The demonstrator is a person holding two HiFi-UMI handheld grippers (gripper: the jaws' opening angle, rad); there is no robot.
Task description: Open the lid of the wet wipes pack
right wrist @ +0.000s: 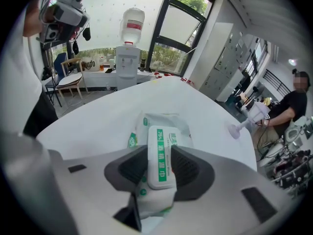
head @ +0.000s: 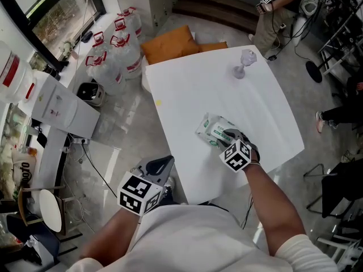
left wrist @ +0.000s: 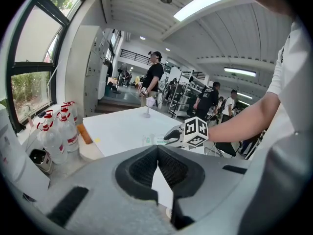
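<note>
Beside the water bottles (head: pixel 113 50), table (head: pixel 187 89): white and square, standing on a pale floor.
Left gripper (head: pixel 161 166): it hung off the table's near edge, well apart from the pack. Its jaws were pressed together with nothing between them.
Right gripper (head: pixel 227 136): it was tilted down over the pack's near end. Its jaws were closed in on the lid, one pad against each long side.
Wet wipes pack (head: pixel 212 130): a soft white pouch with green print, lying flat toward the table's near right edge.
Lid (right wrist: pixel 160 155): a white rounded rectangle with a green stripe of print along its length, lying flat on the pack's top.
Glass (head: pixel 245 63): clear and stemmed, upright at the far side, well apart from the pack.
Head view only: where the pack sat on the table.
Right gripper view only: the pads meeting the lid's sides, and the stripe.
Left gripper view only: the right gripper's marker cube side-on, covering most of the pack.
</note>
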